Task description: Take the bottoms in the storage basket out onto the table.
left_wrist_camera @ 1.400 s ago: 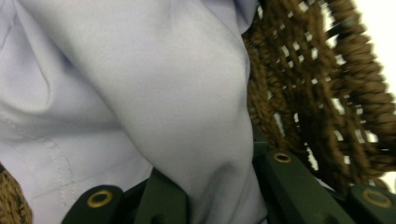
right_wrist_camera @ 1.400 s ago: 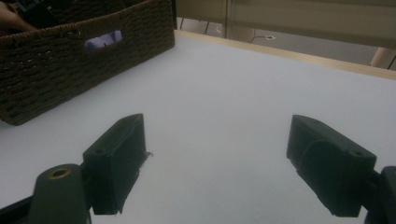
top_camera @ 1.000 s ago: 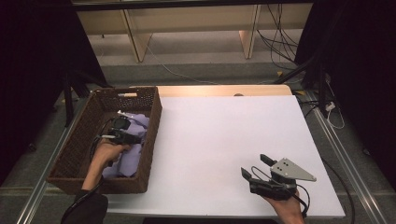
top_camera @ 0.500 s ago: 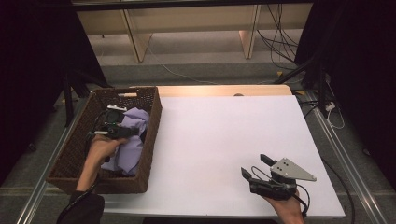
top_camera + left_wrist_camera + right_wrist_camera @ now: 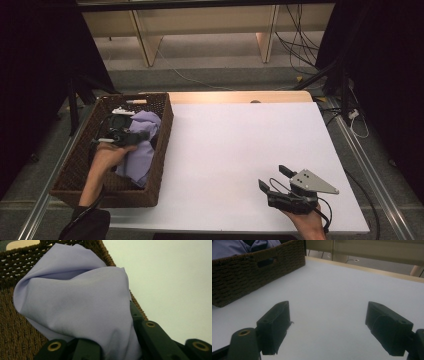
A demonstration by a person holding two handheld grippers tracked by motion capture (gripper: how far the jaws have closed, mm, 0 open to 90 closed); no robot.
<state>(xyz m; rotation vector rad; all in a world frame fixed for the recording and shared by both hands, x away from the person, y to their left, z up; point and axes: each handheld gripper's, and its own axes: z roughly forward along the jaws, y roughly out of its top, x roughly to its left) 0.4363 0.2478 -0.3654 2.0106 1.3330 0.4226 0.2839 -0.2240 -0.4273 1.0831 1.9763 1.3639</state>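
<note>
A lavender cloth (image 5: 144, 150) lies bunched in the brown wicker basket (image 5: 165, 131) at the table's left. My left gripper (image 5: 134, 136) is inside the basket, shut on a fold of that cloth, which hangs from the jaws. In the left gripper view the cloth (image 5: 75, 302) drapes over my left gripper (image 5: 112, 340), and the basket wall (image 5: 15, 262) stands behind it. My right gripper (image 5: 272, 176) rests near the front right of the white table (image 5: 240, 135). It stands open with nothing between its jaws (image 5: 327, 325).
A small white object (image 5: 123, 111) lies at the basket's far end. In the right gripper view the basket (image 5: 249, 277) stands to the left with the cloth (image 5: 227, 248) showing above its rim. Wooden furniture legs and cables lie beyond the table's far edge.
My left gripper has risen inside the basket, pulling the lavender cloth up with it. The right gripper has not moved.
</note>
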